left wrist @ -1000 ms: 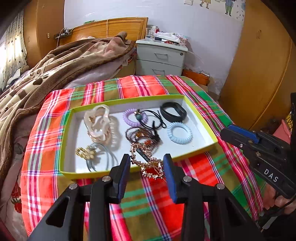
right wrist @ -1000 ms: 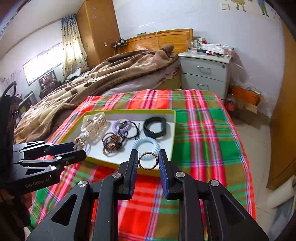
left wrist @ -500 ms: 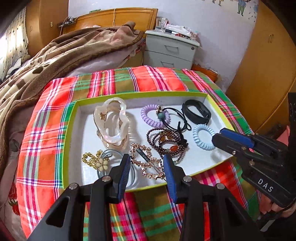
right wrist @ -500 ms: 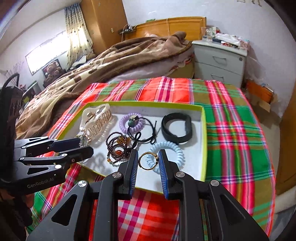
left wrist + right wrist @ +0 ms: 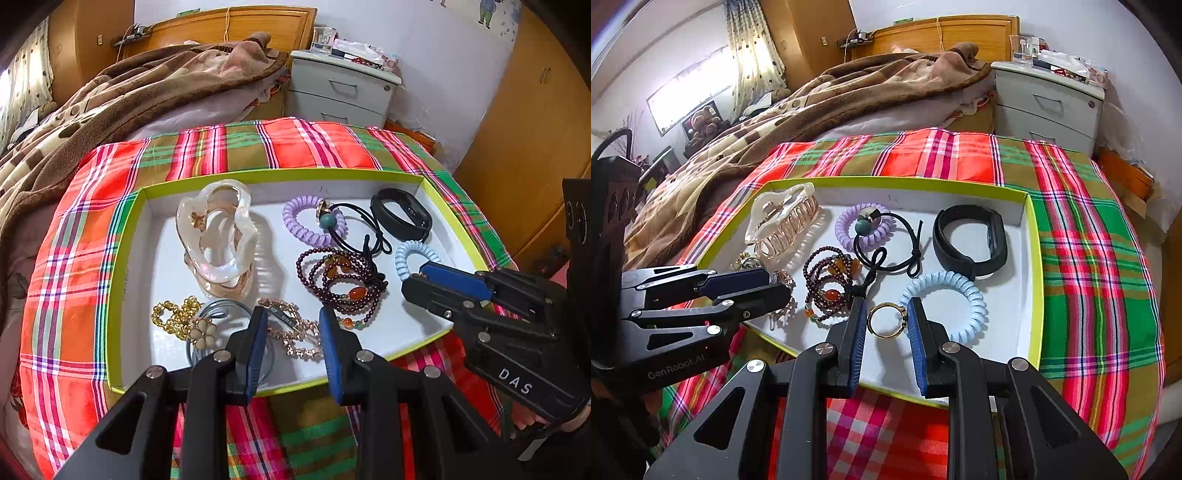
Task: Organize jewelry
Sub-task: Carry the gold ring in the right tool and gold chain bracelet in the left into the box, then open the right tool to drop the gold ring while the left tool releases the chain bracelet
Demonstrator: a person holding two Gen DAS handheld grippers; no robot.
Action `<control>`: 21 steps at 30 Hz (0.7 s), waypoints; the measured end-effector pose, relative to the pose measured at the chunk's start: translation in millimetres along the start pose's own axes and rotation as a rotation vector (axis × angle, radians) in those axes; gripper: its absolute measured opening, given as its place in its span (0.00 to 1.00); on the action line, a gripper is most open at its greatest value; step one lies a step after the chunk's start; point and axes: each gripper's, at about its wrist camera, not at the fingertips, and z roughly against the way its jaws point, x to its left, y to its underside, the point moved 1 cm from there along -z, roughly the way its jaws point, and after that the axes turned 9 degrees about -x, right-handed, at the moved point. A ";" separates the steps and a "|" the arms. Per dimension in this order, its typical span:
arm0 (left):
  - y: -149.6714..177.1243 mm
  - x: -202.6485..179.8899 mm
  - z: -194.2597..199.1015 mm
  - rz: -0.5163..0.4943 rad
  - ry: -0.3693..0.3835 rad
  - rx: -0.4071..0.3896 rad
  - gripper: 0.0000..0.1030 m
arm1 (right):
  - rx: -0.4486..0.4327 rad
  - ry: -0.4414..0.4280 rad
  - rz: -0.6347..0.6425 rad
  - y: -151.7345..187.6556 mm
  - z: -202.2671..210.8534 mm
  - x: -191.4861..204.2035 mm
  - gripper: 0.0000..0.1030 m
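Jewelry fills a shallow white tray with a yellow-green rim [image 5: 280, 171], which sits on a red and green plaid cloth [image 5: 74, 258]. Our left claw [image 5: 291, 317] hangs over the tray's near edge. Its jaws have just been closing, and a rose-gold chain bracelet [image 5: 295, 332] sits between the blue pads, touching both, so we read it as gripped. Our right claw [image 5: 888, 306] is over the tray's near right part and pinches a gold ring [image 5: 886, 335] upright between its pads. The ring is just beside a pale blue coil tie [image 5: 406, 254] on the tray floor. Also in the tray we see a pearly hair clip [image 5: 218, 236] toward the far left. A purple coil tie [image 5: 295, 229] tangled with a black cord lies at the far middle. A black wristband [image 5: 400, 214] lies in the far right corner. A dark bead bracelet [image 5: 332, 280] is in the middle, and a gold flower piece [image 5: 184, 321] lies near the left front, touching a thin grey bangle.
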 end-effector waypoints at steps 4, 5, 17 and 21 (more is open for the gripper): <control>-0.6 0.8 -1.0 0.004 -0.005 0.001 0.29 | 0.003 -0.004 0.006 -1.2 -1.8 0.1 0.23; -0.6 1.2 -1.2 0.008 -0.006 0.002 0.29 | 0.003 -0.005 0.012 -0.9 -2.0 1.1 0.23; 0.5 2.1 2.7 0.017 -0.010 -0.008 0.30 | 0.010 0.019 0.065 -0.1 -3.7 9.2 0.23; 1.4 2.3 5.2 0.023 -0.004 -0.012 0.30 | 0.008 0.024 0.075 1.4 -2.5 11.9 0.23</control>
